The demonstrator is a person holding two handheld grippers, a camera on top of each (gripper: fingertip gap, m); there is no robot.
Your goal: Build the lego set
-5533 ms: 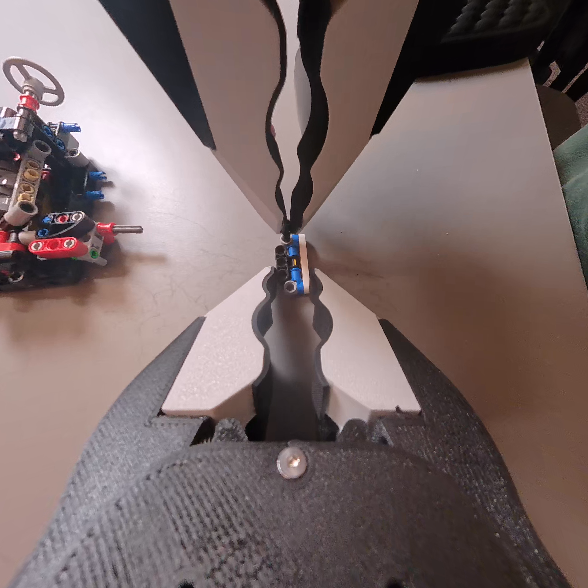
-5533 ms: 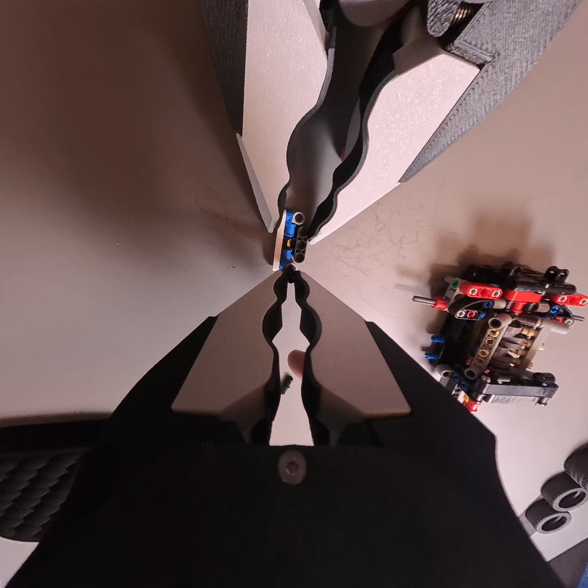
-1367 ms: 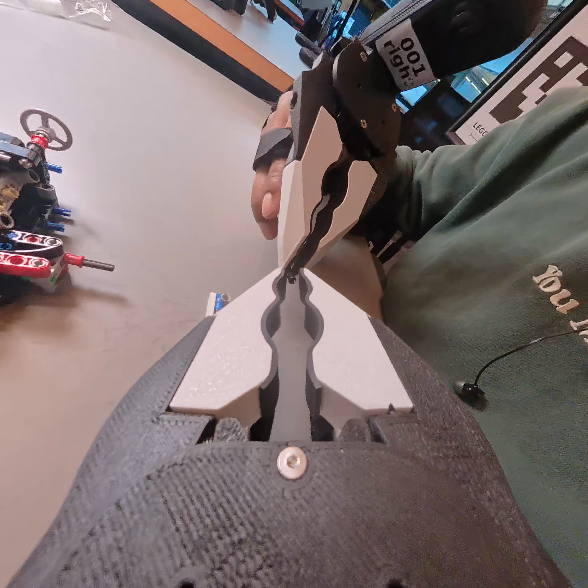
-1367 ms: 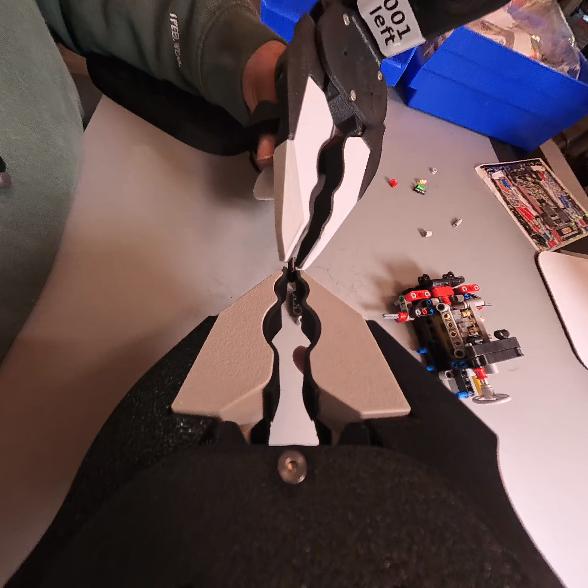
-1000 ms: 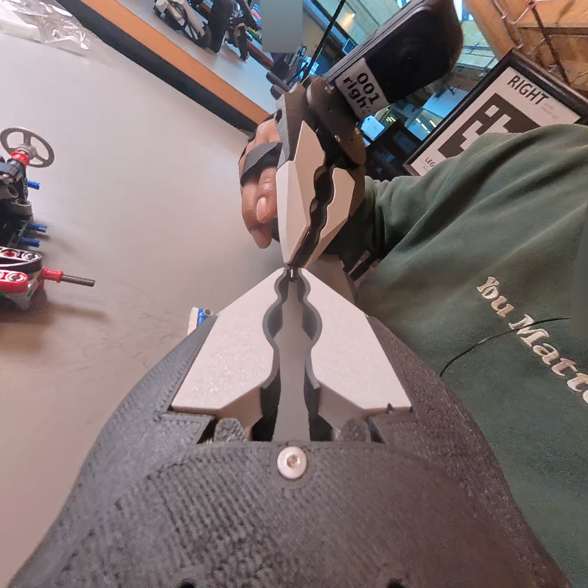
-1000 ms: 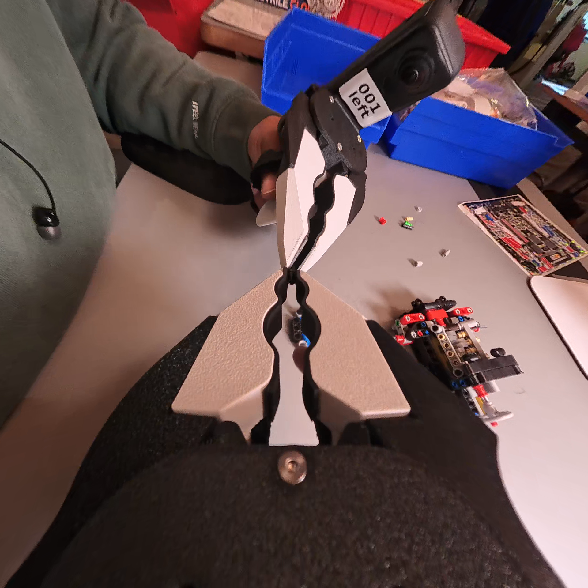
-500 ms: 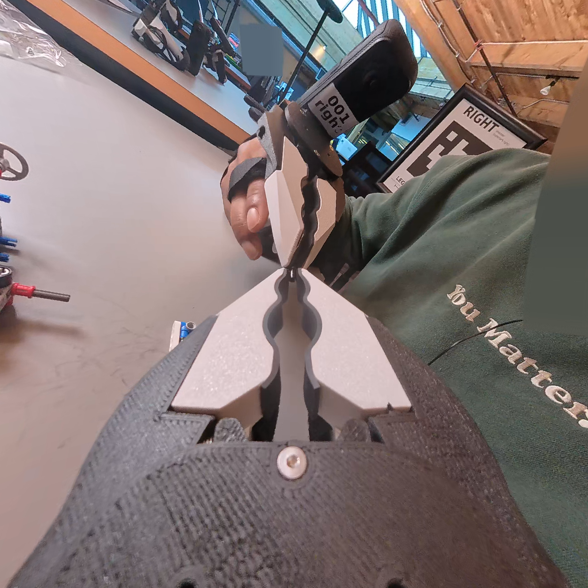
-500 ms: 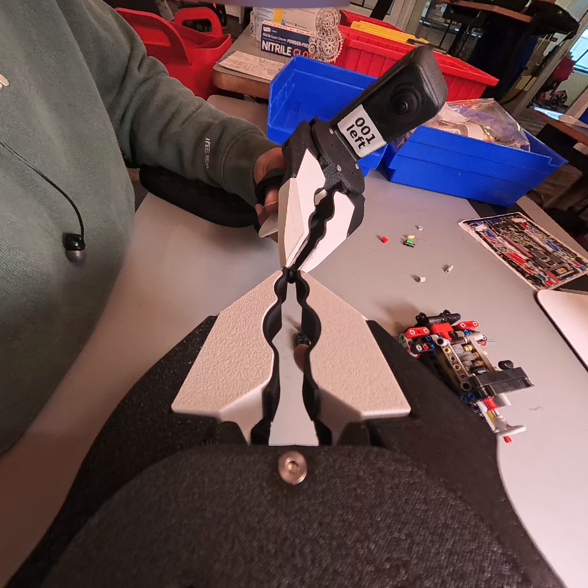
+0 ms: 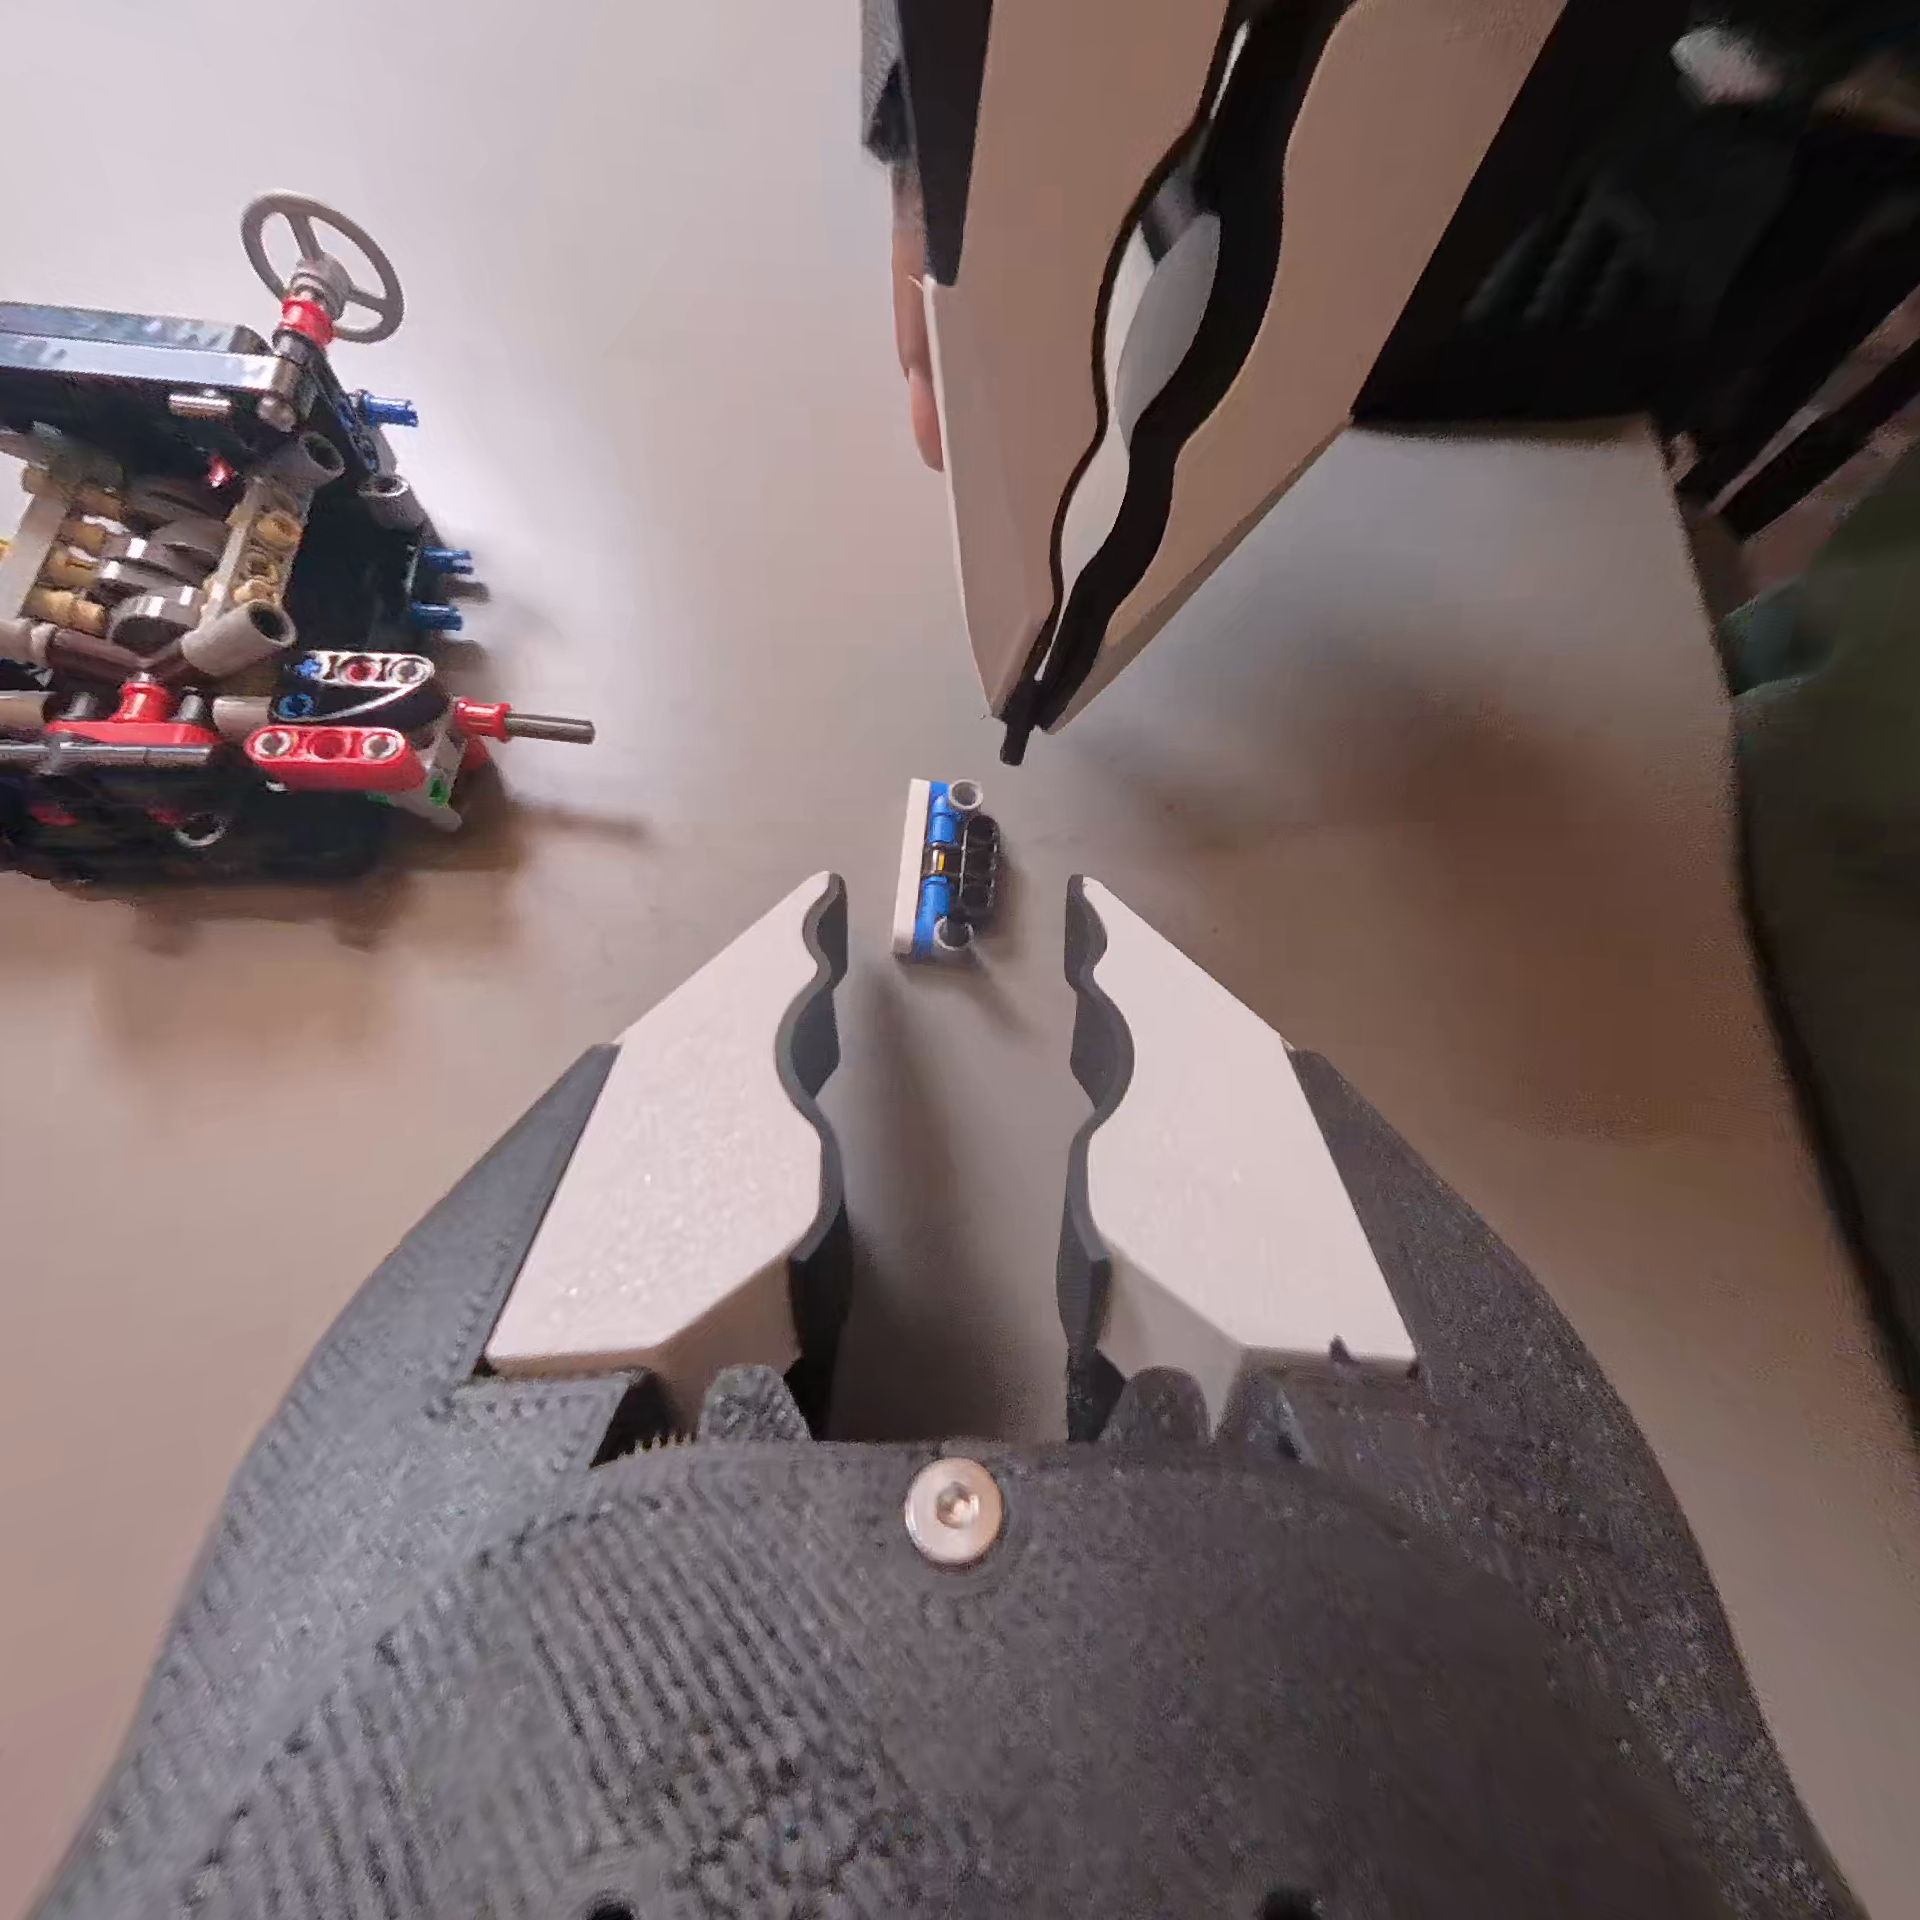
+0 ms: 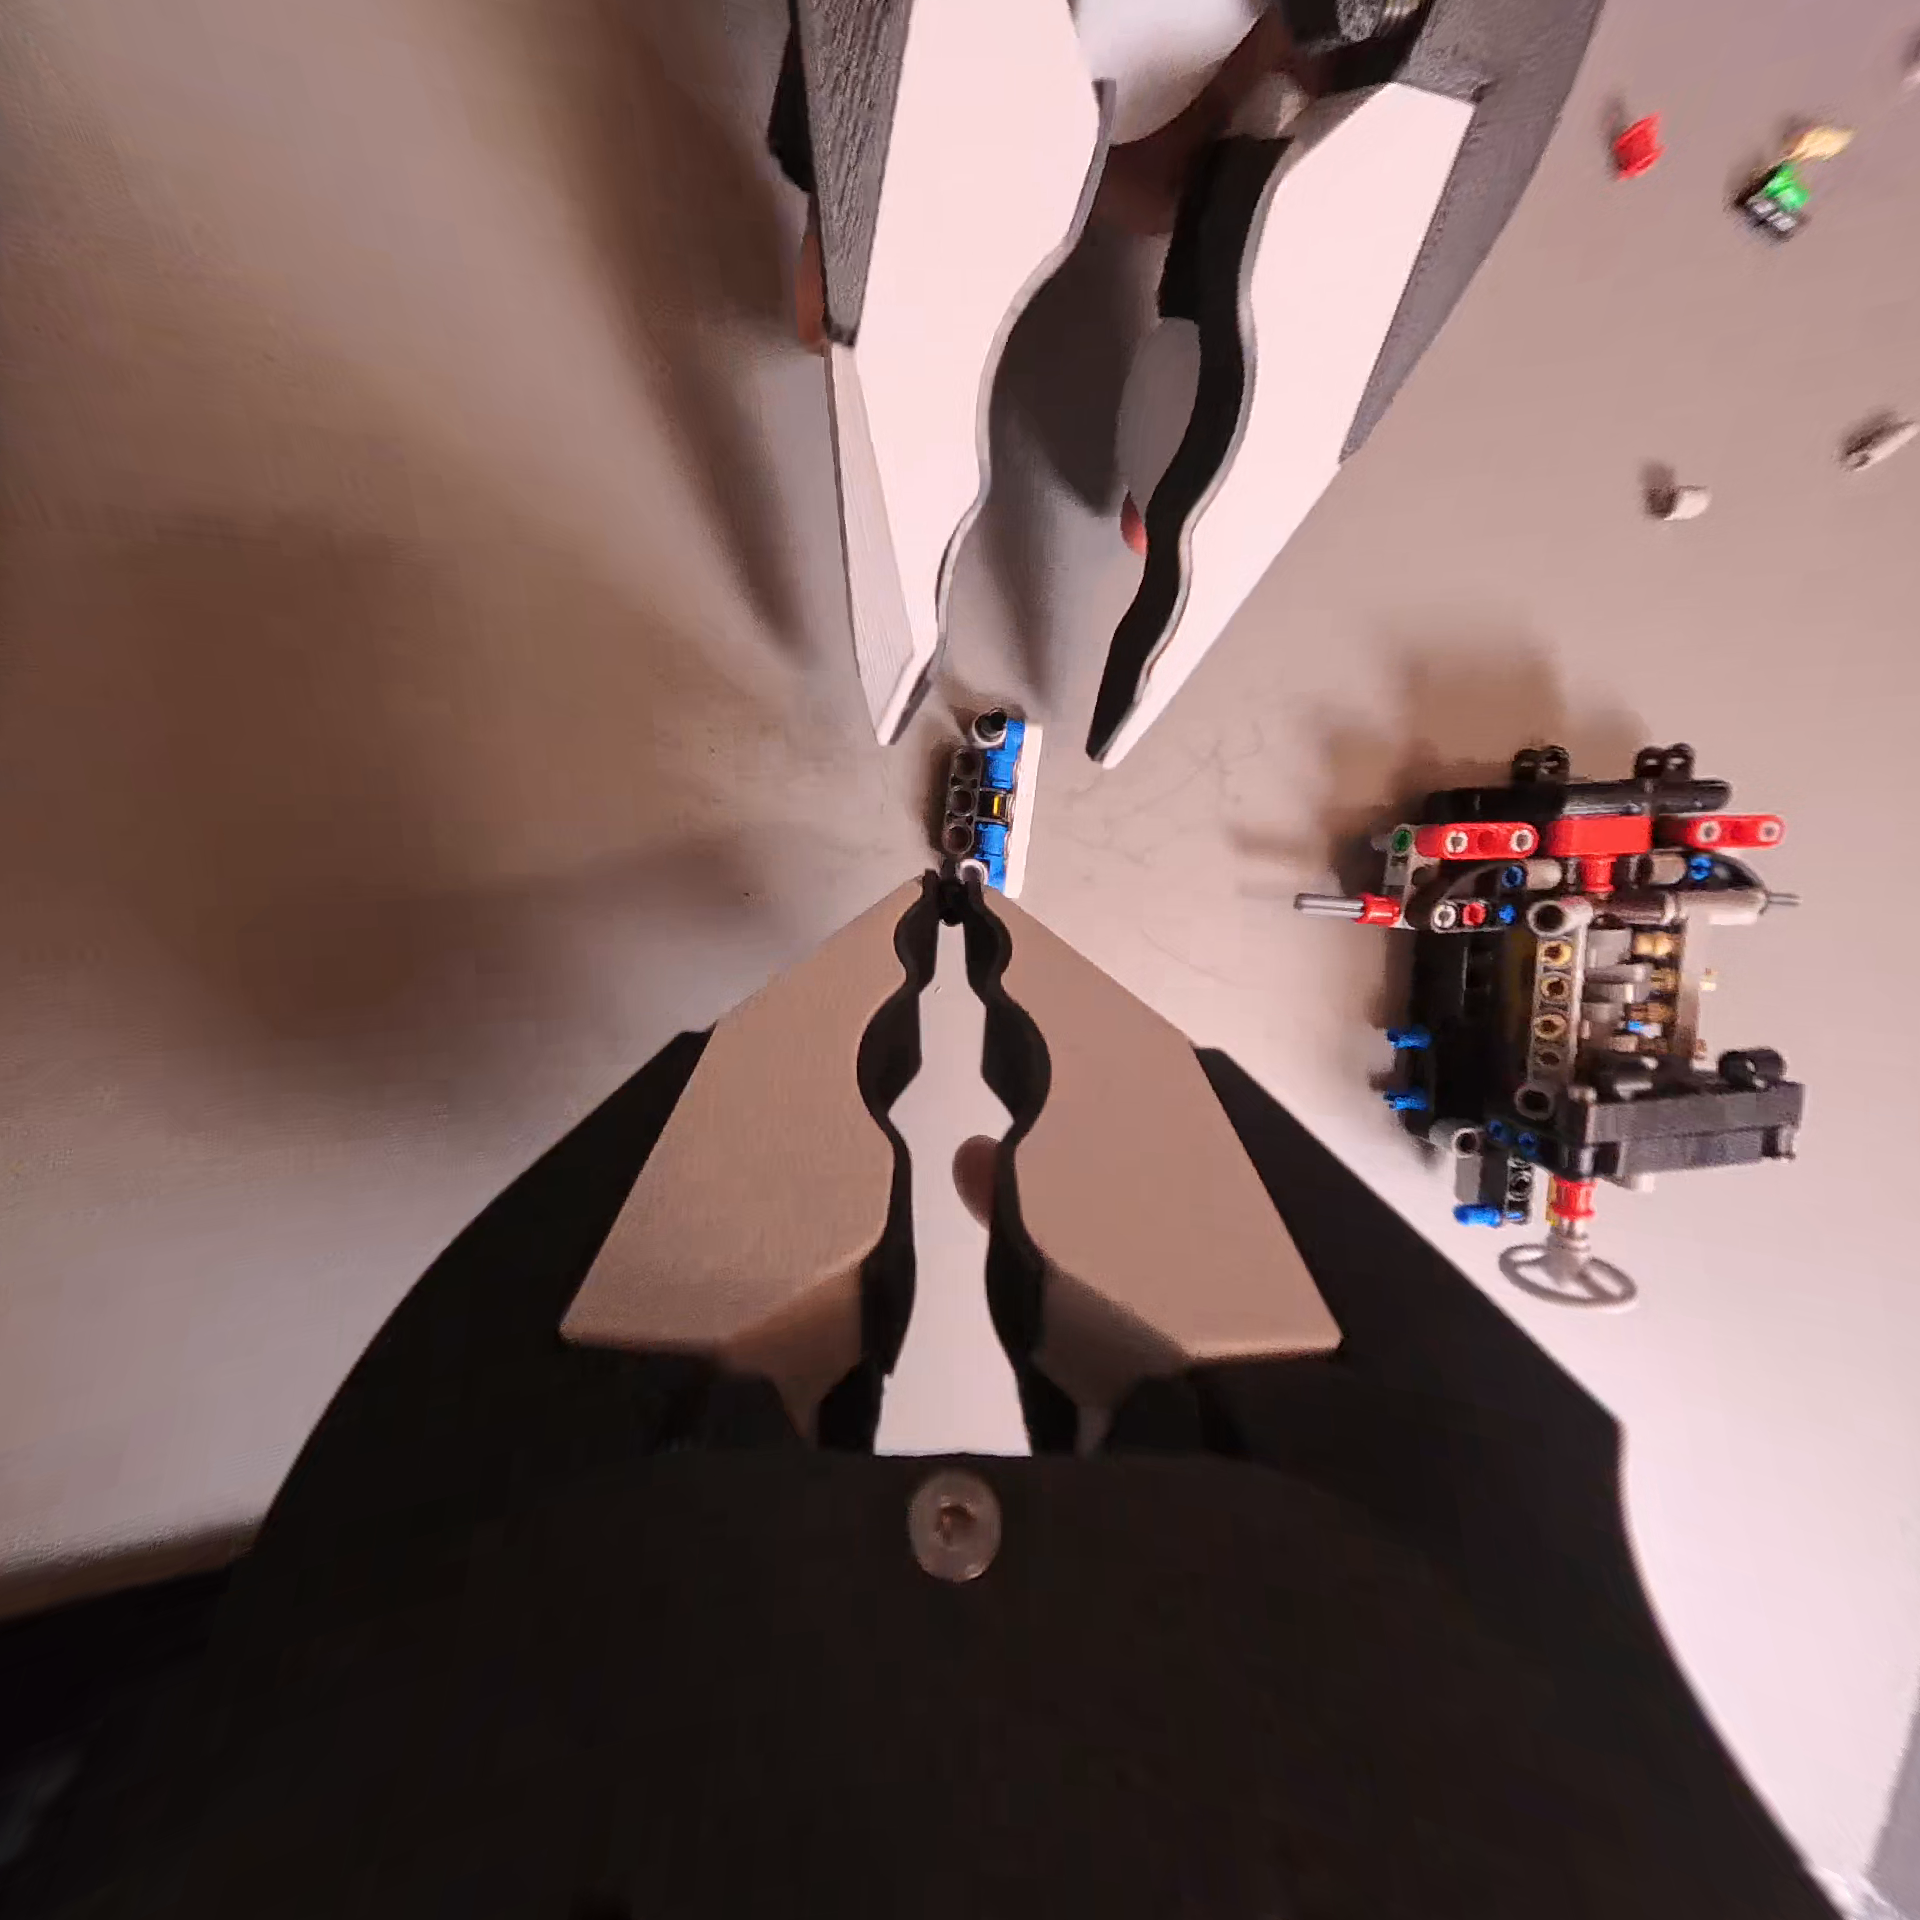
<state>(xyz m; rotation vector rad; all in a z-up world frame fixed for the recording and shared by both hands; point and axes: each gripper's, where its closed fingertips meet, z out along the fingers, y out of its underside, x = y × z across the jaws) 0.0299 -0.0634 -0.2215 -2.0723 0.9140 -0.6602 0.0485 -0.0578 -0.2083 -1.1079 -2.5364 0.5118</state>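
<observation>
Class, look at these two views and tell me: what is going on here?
A person is building a Lego vehicle with two hand-held grippers. The left gripper is open, its fingers either side of a small white, blue and black sub-assembly lying on the table. The right gripper is shut on a small black pin, poised just above that piece. The half-built car sits off to the side, untouched.

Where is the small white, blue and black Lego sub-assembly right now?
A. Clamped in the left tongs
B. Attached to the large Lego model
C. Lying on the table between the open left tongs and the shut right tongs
C: the small white, blue and black Lego sub-assembly lies on the table, ahead of the open left tongs; the shut right tongs hold a small black pin.
</observation>
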